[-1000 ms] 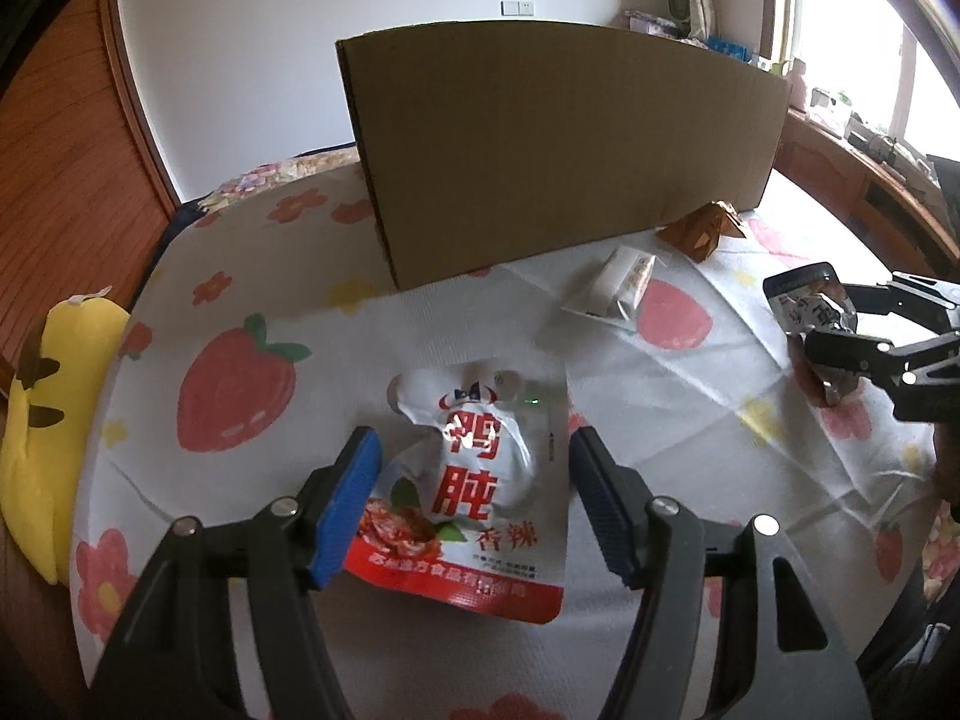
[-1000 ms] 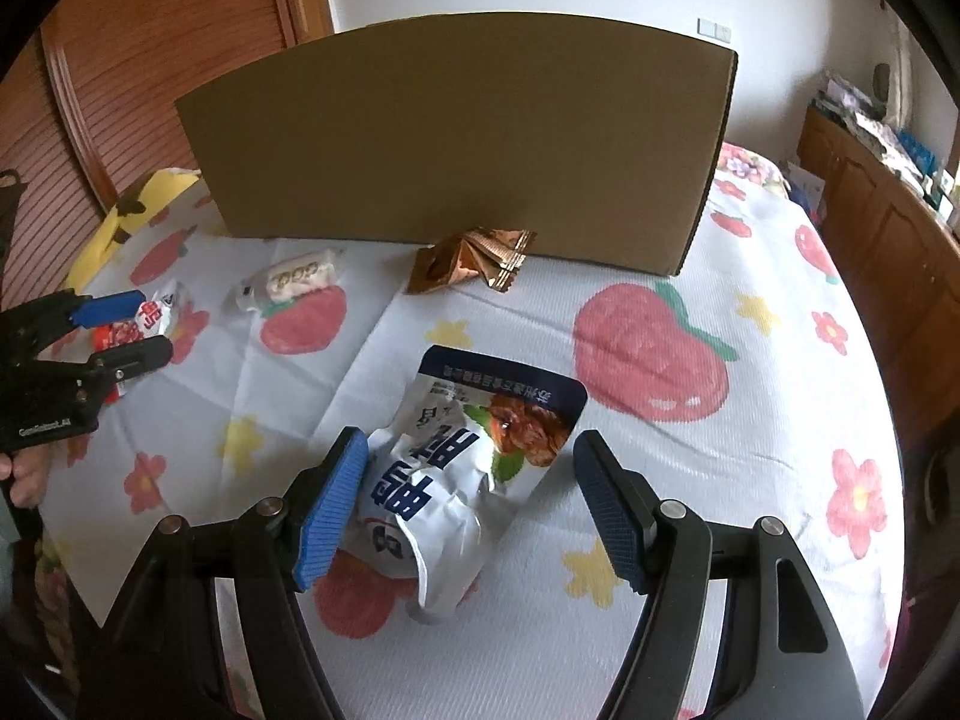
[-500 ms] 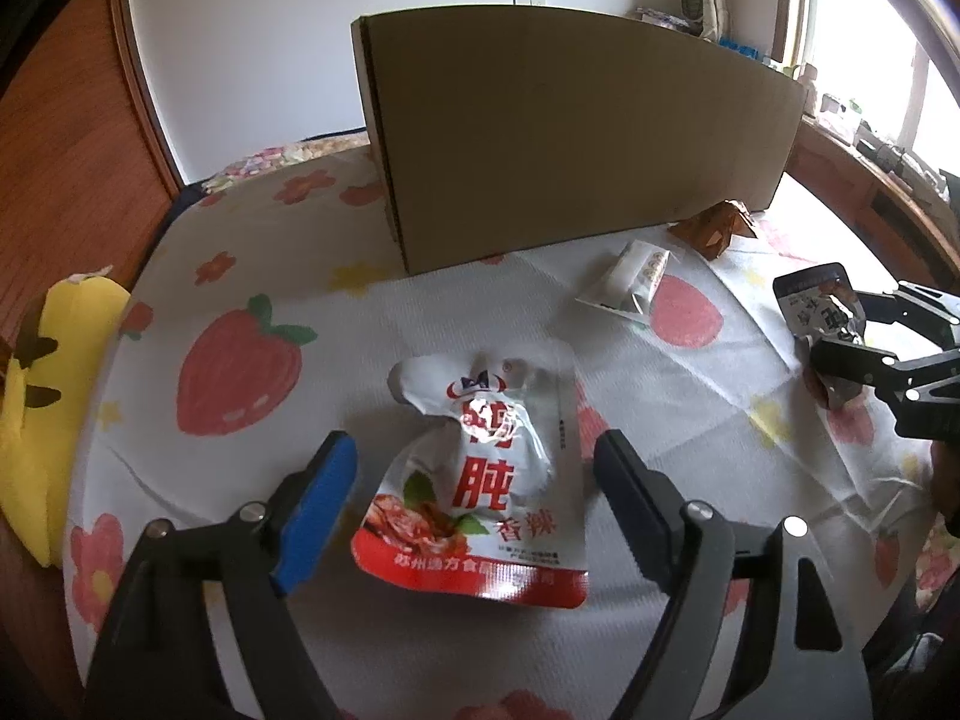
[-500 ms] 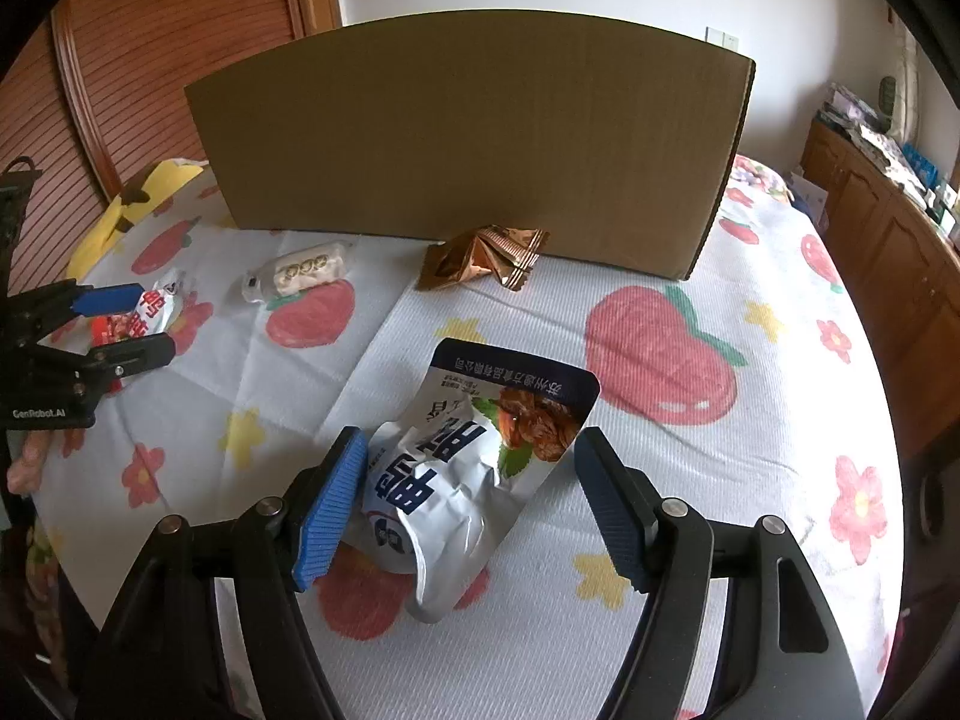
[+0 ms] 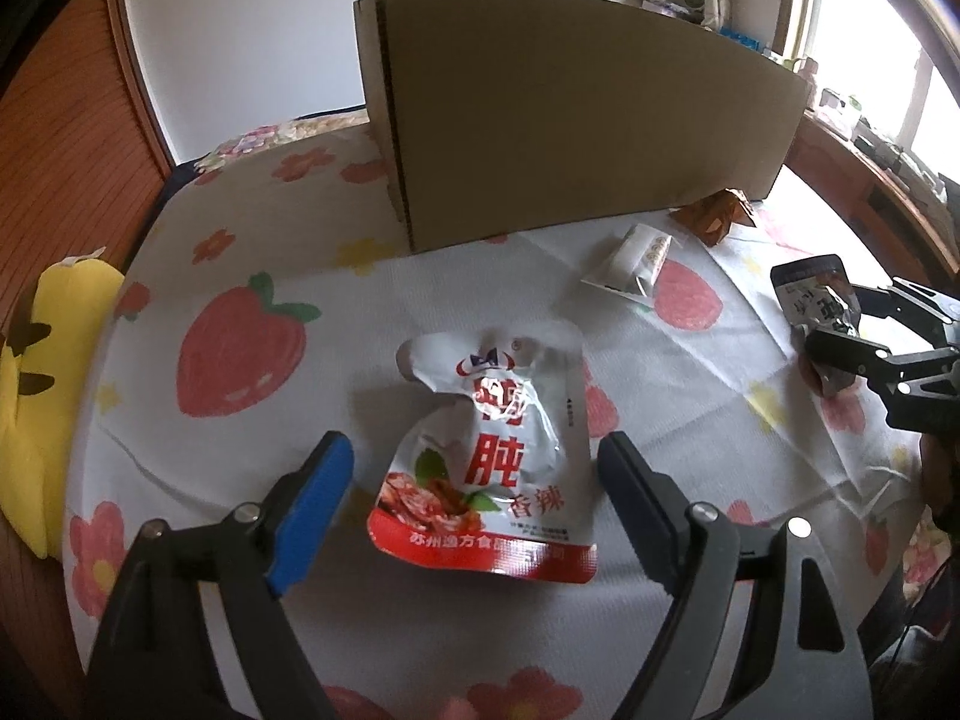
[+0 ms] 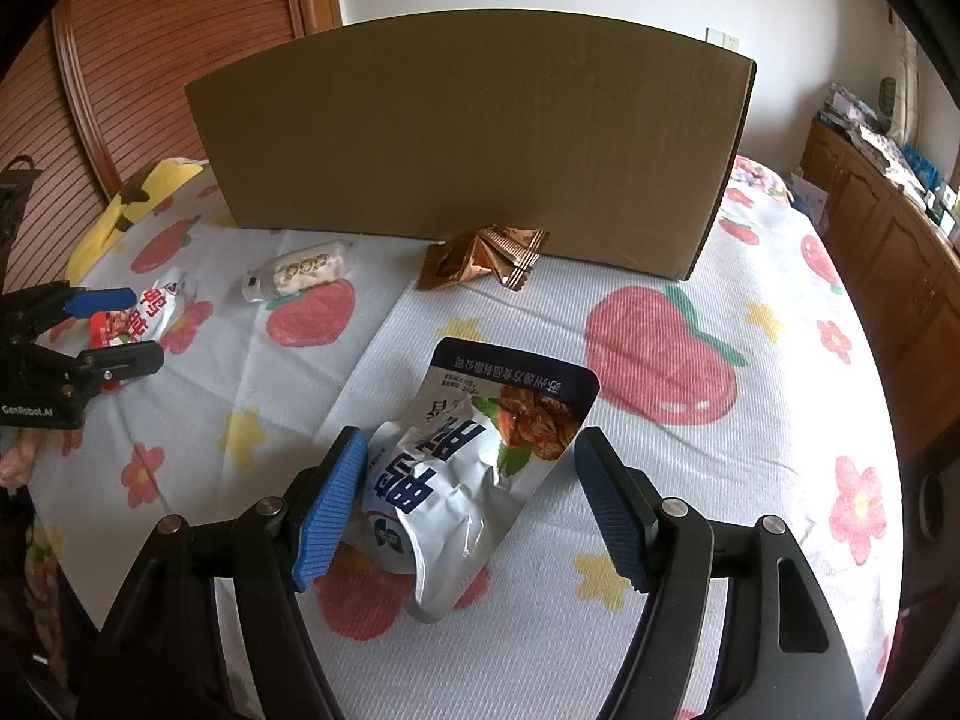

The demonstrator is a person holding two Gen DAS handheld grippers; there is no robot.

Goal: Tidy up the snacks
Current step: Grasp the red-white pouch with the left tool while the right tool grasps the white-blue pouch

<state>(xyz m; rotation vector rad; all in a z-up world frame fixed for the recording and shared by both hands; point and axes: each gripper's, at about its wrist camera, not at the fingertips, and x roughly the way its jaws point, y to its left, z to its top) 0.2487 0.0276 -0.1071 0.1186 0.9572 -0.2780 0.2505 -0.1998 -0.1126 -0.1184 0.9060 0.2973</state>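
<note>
Two tongs hovering over strawberry-print tablecloth (image 5: 240,276). Left gripper (image 5: 474,498) apart w/ red pouch (image 5: 492,456) between; right gripper (image 6: 471,501) apart around blue pouch (image 6: 474,468). Light, crinkly, slippery foil; likely best pinched at sealed edge.

A strawberry-print sheet (image 6: 660,354) covered the bed. A yellow plush toy (image 5: 36,396) sat at its edge near the slatted wooden door (image 6: 150,60). Wooden cabinets (image 6: 888,240) ran along the far side, cluttered on top.
</note>
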